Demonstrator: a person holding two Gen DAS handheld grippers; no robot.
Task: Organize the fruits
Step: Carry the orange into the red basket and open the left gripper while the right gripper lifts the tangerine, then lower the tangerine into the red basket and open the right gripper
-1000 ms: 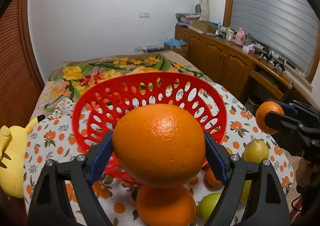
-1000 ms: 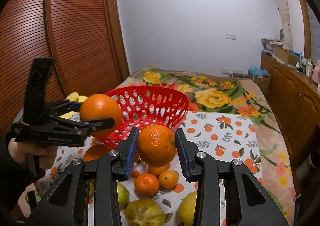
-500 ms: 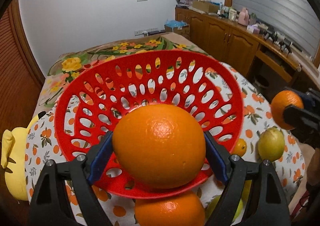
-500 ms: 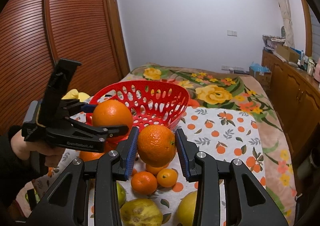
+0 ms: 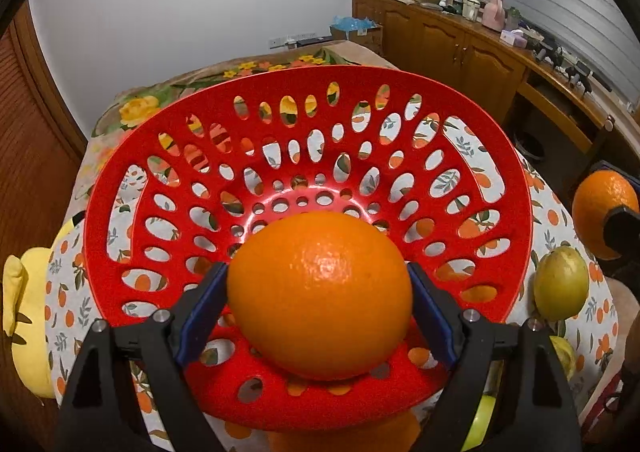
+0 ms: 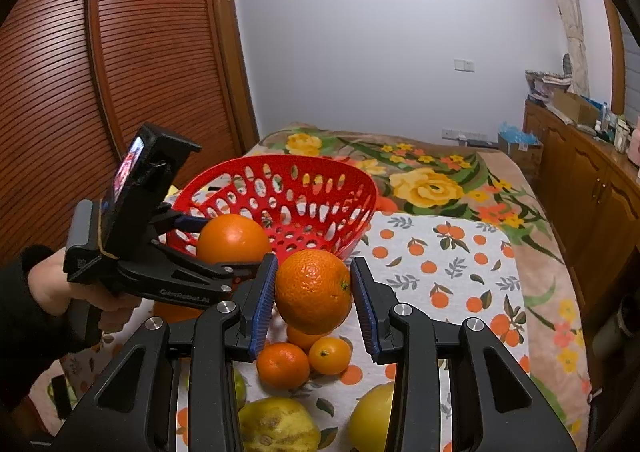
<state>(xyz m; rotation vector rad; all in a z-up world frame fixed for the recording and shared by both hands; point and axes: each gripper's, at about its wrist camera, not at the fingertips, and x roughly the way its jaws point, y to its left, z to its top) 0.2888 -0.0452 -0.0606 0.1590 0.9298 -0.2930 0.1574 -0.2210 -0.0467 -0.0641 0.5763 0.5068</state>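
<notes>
My left gripper [image 5: 318, 300] is shut on a large orange [image 5: 320, 294] and holds it over the near part of the empty red perforated basket [image 5: 304, 100]. In the right wrist view the left gripper [image 6: 224, 248] and its orange [image 6: 233, 238] sit at the basket's [image 6: 280, 204] near left rim. My right gripper [image 6: 314, 292] is shut on a second orange [image 6: 313, 290], held above the tablecloth in front of the basket. That orange shows at the right edge of the left wrist view [image 5: 600, 208].
Small oranges [image 6: 282, 366] [image 6: 330, 355] and yellow-green fruits [image 6: 276, 426] [image 6: 372, 418] lie on the orange-print cloth [image 6: 440, 264] below my right gripper. A yellow-green fruit [image 5: 560, 284] lies right of the basket. A yellow plush toy [image 5: 28, 324] is at the left. Wooden cabinets [image 6: 592, 188] stand on the right.
My left gripper has carried its orange forward, from in front of the basket to over its inside. The right gripper has stayed almost still with its orange.
</notes>
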